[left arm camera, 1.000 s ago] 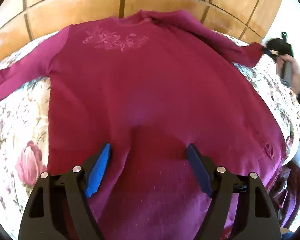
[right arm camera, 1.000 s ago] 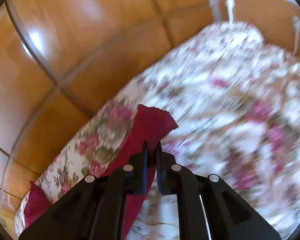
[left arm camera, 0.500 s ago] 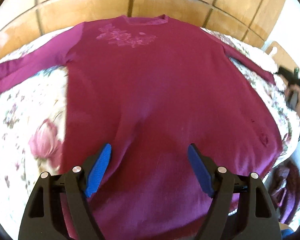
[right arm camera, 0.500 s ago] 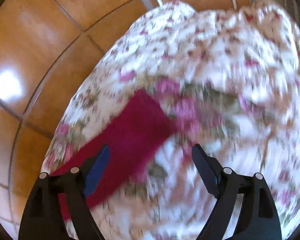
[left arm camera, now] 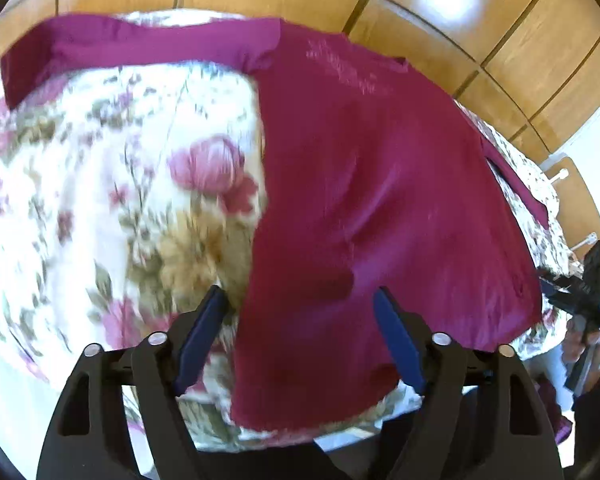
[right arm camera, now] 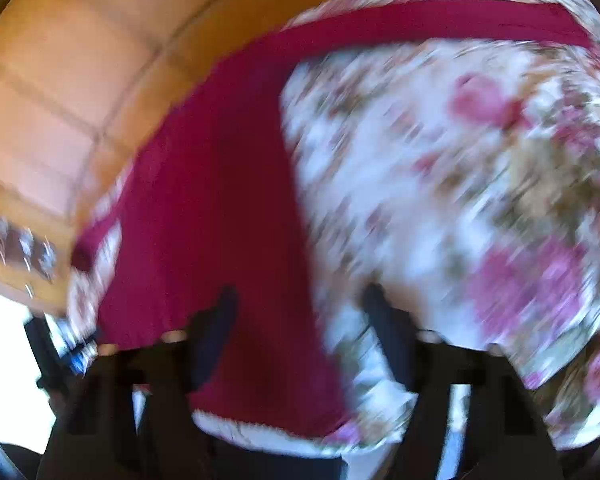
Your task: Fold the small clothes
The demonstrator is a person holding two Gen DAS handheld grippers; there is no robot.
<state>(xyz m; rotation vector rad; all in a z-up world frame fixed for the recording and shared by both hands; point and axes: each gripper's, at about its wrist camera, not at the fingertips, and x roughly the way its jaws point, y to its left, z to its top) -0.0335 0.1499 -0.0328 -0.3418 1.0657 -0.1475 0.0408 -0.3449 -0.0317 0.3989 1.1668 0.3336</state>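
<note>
A maroon long-sleeved top lies spread flat on a floral bedspread, its left sleeve stretched out to the side. My left gripper hovers over the top's lower left side edge, which runs between its jaws. They are closing but stand wide apart, gripping nothing. The right wrist view is blurred. There my right gripper is above the top's lower right side edge, jaws closing but still apart with the cloth edge between them. The right sleeve lies outstretched. A hand holds the right gripper.
Wooden panelling runs behind the bed. A wooden piece of furniture stands at the far right. Dark maroon cloth lies below the bed's near edge at the right. The bedspread shows bare beside the top.
My right gripper let go of the sleeve cuff, opened and swung down to the top's lower right edge. My left gripper slid left from the middle of the hem to the left edge.
</note>
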